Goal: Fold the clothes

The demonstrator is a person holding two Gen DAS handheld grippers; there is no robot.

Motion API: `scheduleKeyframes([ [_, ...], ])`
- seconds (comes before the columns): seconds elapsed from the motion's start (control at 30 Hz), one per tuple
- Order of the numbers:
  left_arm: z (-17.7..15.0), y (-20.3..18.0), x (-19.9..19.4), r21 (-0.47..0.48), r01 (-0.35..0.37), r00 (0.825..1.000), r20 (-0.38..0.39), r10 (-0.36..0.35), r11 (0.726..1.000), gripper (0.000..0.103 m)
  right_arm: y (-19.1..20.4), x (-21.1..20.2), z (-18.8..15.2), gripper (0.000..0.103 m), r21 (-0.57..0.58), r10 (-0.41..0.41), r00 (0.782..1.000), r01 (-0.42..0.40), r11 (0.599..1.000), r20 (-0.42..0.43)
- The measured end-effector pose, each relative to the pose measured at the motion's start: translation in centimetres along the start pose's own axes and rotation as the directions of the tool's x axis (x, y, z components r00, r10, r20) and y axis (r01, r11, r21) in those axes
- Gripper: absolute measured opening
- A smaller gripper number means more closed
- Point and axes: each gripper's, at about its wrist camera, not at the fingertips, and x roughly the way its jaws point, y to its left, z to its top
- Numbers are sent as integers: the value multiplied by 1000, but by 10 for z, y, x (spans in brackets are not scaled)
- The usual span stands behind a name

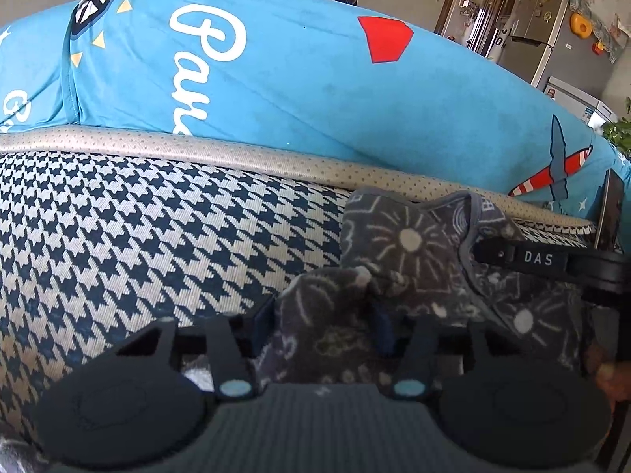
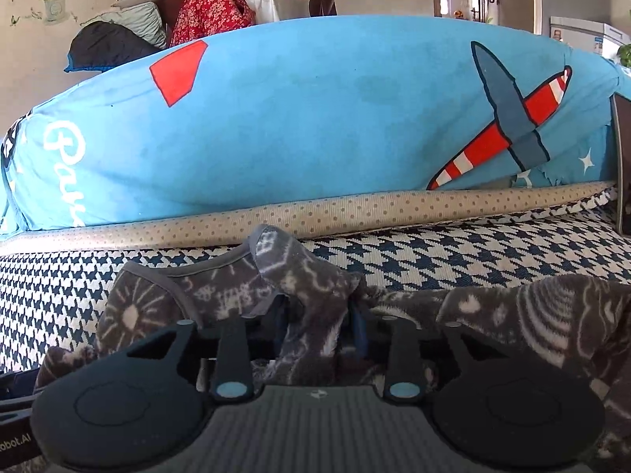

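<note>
1. Landmark: the houndstooth cushion [image 1: 157,244], navy and cream, a sofa seat by the look of it. All positions below are taken from it.
2. A dark grey fleece garment [image 1: 414,260] with pale sun and scribble prints lies bunched on the houndstooth cushion, towards its right end in the left wrist view. The same garment [image 2: 189,295] spreads across the near part of the cushion in the right wrist view.
3. The left claw [image 1: 321,315] is closed down on a raised fold of the garment. The fabric fills the narrow gap between its two blue-padded fingers [image 1: 263,315].
4. The right claw [image 2: 315,319] is likewise pinched on a ridge of the garment, with cloth standing up between its fingers [image 2: 357,323].
5. In the left wrist view, a black bar lettered "DAS" [image 1: 528,258] reaches in from the right, over the garment's bound edge.
6. Behind the cushion runs a beige dotted band [image 2: 355,209]; whether it is piping or a mat edge, I cannot tell.
7. Above that band rests a big blue pillow [image 2: 315,118] printed with a red-striped aeroplane and white script.
8. Behind the pillow, a red floral cloth [image 2: 209,8] hangs.
</note>
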Motion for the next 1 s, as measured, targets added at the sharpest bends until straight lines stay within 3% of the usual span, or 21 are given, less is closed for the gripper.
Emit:
scheduleKeyframes([
  [0.07, 0, -2, 0, 7, -7, 1000, 6, 7, 1000, 45, 4, 2, -1, 52, -29, 3, 1000, -3, 1000, -4],
  [0.13, -1, -4, 0, 21, 2, 1000, 10, -2, 1000, 33, 8, 2, -3, 51, -51, -14, 1000, 14, 999, 5],
  [0.2, -1, -7, -1, 41, 7, 1000, 19, -7, 999, 25, 11, 1, -4, 28, -64, -42, 999, 43, 997, 18],
  [0.3, -3, -16, -7, 88, -19, 998, 60, 14, 996, 21, 8, -3, -3, 19, -47, -28, 999, 30, 998, 27],
  [0.43, 2, -23, -18, 109, -68, 990, 134, 53, 992, 20, 6, -11, 0, 16, -27, -10, 998, 12, 1000, 58],
  [0.57, 9, -34, -32, 166, -149, 966, 237, 107, 975, 20, 8, -28, 10, 15, -2, 15, 990, -15, 1000, 141],
  [0.77, 28, -39, -46, 195, -251, 914, 369, 167, 948, 20, 16, -55, 27, 15, 35, 48, 960, -59, 998, 276],
  [0.93, 47, -38, -47, 165, -308, 874, 438, 211, 937, 21, 28, -72, 39, 15, 43, 66, 925, -89, 995, 375],
  [1.0, 54, -35, -37, 153, -327, 871, 432, 235, 932, 21, 35, -74, 46, 15, 36, 74, 908, -97, 995, 412],
])
